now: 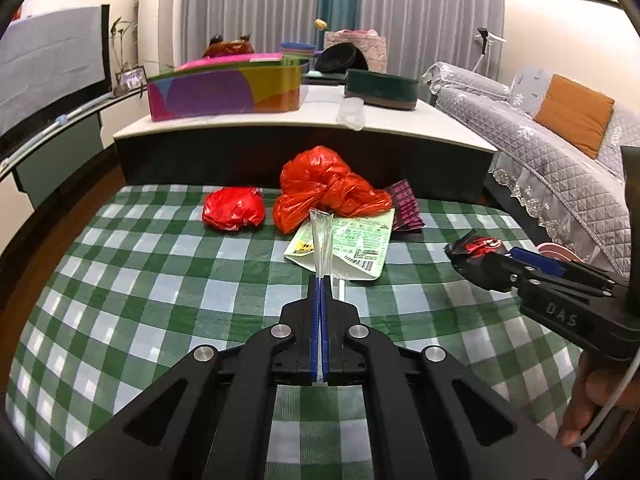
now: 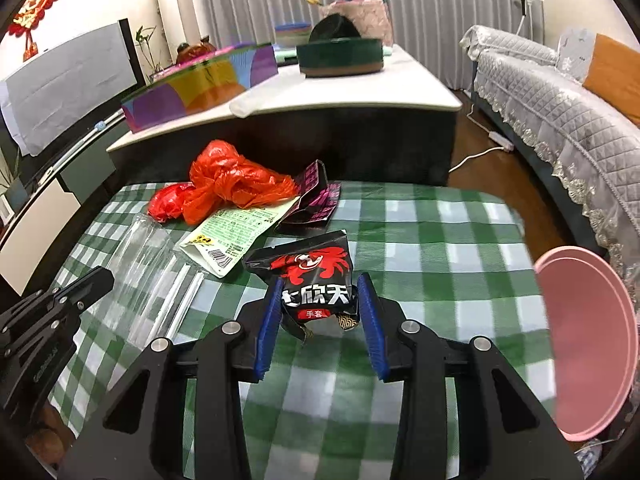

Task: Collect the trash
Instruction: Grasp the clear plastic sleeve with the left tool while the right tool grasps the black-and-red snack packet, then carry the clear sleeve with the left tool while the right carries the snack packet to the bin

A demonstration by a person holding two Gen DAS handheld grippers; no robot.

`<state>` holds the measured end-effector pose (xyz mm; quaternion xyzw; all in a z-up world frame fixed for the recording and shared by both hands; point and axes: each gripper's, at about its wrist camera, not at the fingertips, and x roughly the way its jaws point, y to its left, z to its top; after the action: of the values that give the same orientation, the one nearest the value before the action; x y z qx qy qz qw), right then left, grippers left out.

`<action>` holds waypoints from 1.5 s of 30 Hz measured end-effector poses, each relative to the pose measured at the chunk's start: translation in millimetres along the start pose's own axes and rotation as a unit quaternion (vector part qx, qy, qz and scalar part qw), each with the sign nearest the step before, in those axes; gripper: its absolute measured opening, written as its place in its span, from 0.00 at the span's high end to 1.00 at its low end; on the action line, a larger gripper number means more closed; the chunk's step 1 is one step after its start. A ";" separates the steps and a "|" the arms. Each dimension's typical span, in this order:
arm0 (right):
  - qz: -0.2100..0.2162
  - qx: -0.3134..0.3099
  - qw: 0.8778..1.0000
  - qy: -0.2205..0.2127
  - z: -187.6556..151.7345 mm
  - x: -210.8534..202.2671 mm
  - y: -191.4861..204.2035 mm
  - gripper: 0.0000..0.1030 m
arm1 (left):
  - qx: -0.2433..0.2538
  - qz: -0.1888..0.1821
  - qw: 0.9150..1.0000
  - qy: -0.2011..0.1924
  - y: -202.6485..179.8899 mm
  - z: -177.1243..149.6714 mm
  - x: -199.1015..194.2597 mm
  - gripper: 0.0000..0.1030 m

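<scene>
My left gripper (image 1: 321, 278) is shut on a clear plastic wrapper (image 1: 322, 240), held above the green checked cloth (image 1: 160, 280); the wrapper also shows in the right wrist view (image 2: 148, 276). My right gripper (image 2: 321, 296) is shut on a black and red snack packet (image 2: 308, 276), lifted over the cloth; it also shows in the left wrist view (image 1: 476, 258). On the cloth lie a red plastic ball (image 1: 233, 208), a crumpled orange-red bag (image 1: 324, 188), a pale green packet (image 1: 352, 244) and a dark pink-printed packet (image 1: 406, 206).
A pink bin (image 2: 588, 340) stands at the cloth's right edge. Behind the cloth is a dark low table (image 1: 304, 152) with a colourful box (image 1: 224, 88) and a green round tin (image 1: 380, 88). A grey sofa (image 1: 560, 160) is at right.
</scene>
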<state>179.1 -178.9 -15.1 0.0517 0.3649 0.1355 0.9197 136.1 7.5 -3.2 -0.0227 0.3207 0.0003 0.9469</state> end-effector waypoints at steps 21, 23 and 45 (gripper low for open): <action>-0.030 0.005 0.997 -0.066 -16.8 -114.1 -39.3 0.63 | 0.020 -0.036 0.999 -0.034 -32.9 -0.1 -64.9 1.00; -0.033 0.007 0.997 -0.070 -18.1 -120.6 -43.1 0.63 | 0.021 -0.038 0.998 -0.036 -34.3 -0.5 -67.9 1.00; -0.063 0.022 0.994 -0.091 -26.0 -148.4 -71.3 0.63 | 0.029 -0.067 0.997 -0.039 -59.9 -4.2 -69.7 1.00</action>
<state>73.0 -289.8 49.6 0.0611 0.2847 0.0643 0.9545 79.1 -51.5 38.4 -0.0166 0.2809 -0.0713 0.9569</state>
